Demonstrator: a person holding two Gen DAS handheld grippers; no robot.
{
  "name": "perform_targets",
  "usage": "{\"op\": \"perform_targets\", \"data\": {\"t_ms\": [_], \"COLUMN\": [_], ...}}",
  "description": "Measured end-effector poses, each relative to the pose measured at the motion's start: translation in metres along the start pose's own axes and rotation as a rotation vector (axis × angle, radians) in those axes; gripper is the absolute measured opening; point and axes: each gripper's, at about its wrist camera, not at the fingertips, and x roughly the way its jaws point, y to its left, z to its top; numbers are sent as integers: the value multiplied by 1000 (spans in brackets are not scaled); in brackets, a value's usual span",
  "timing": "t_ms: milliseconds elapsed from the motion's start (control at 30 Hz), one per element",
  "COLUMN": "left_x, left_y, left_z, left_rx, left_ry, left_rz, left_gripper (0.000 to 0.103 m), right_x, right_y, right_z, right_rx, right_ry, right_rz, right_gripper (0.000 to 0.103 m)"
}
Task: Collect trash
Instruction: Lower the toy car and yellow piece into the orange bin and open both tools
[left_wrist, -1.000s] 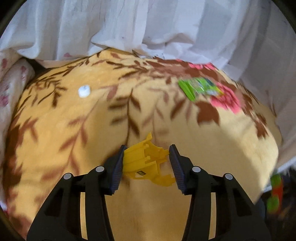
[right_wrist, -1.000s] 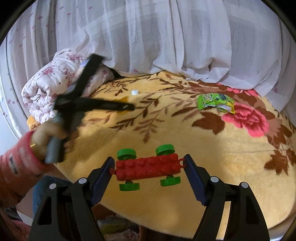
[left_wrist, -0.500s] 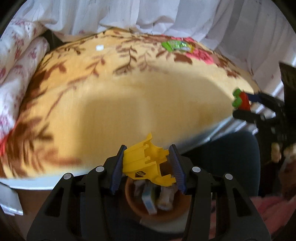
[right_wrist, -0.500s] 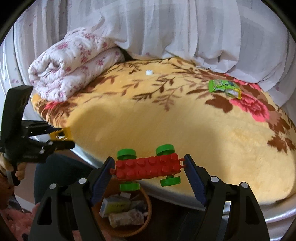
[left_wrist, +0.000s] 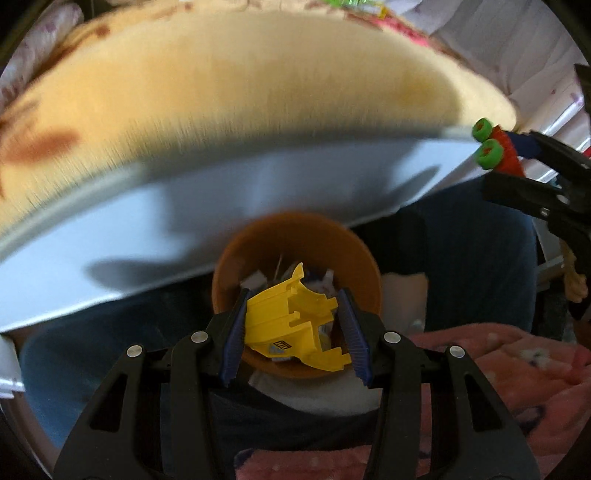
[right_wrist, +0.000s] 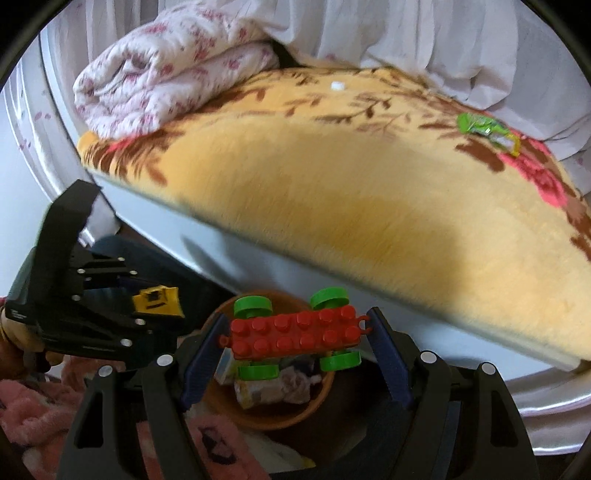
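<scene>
I have my left gripper (left_wrist: 293, 319) pointed down over the brown bowl (left_wrist: 236, 254), its 2 jaws closed part-way onto a yellow plastic piece (left_wrist: 291, 314) that sits clamped between the blue pads. My right gripper (right_wrist: 295, 341) hangs over the same bowl from the other side, jaws drawn in on a red toy car (right_wrist: 295, 334) with 4 green wheels, held across its short ends. In the right wrist view the left gripper shows at the far left, with the yellow piece at its tip just beside the bowl's rim.

The yellow piece is a ribbed, open shell with a small printed label on its lower face. The car is a studded red block, level between the pads. The bowl already holds crumpled wrappers and small cartons.

The bed's white edge (left_wrist: 184, 206) runs just behind the bowl, with the yellow flowered blanket (right_wrist: 369, 192) on top. A green wrapper (right_wrist: 480, 125) and a small white cap (right_wrist: 337, 86) lie on the blanket, well apart. A pink fleece (left_wrist: 498, 369) lies close below the bowl.
</scene>
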Motion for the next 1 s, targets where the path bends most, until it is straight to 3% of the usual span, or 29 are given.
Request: {"op": "perform_targets", "data": {"t_ms": [467, 1000], "left_x": [69, 106], "left_y": [11, 15], "left_z": [-16, -19], "left_rx": [-71, -95], "left_ry": [210, 330], "left_rz": [-15, -3], "left_gripper": [46, 48], "right_x": [82, 122], "right_y": [11, 4], "right_z": [-32, -41], "right_rx": [2, 24], "right_ry": [225, 312], "right_rz": [39, 52], "right_gripper": [75, 75]}}
